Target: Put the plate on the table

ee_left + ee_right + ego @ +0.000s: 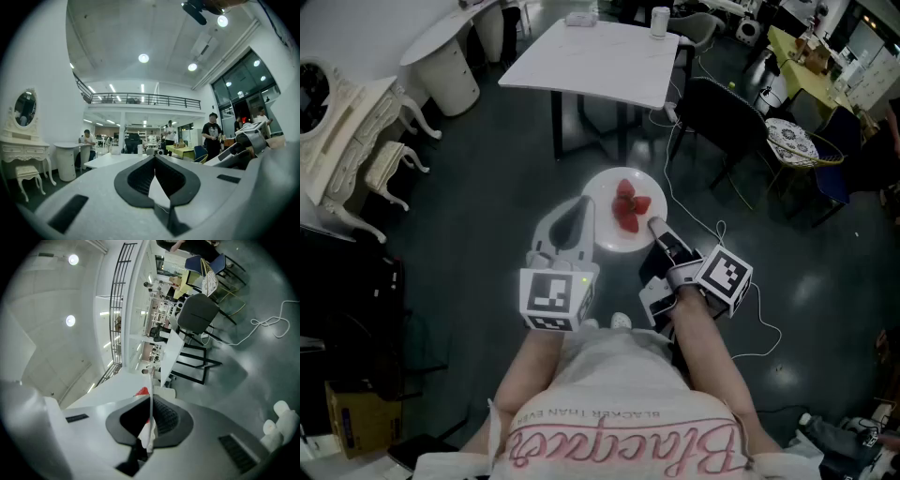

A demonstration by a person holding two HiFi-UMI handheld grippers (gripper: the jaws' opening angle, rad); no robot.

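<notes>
We have the round white ceramic plate in the air over the dark floor, low in front of us, with the red cut strawberry pieces piled on its middle. The left gripper is clamped on the plate's left rim; its own view shows a thin white edge pinched between the dark pads. The right gripper is closed on the near right rim in the same way, with a bit of red fruit showing just past its jaws.

The square white table stands well beyond the plate, on the far side, so the carry is not finished.

As we judge it, the plate must stay level. The fruit lies loose and would slide if either side dipped, so both grippers should travel together at one height. We should come at the table's near edge, clear of the black chair on its right, and lift the plate above the tabletop before moving over it. The middle of the top looks bare. A white cup and a small pale object sit at its far edge, so we would set down short of them. Both jaws should release only once the plate's base rests flat.
</notes>
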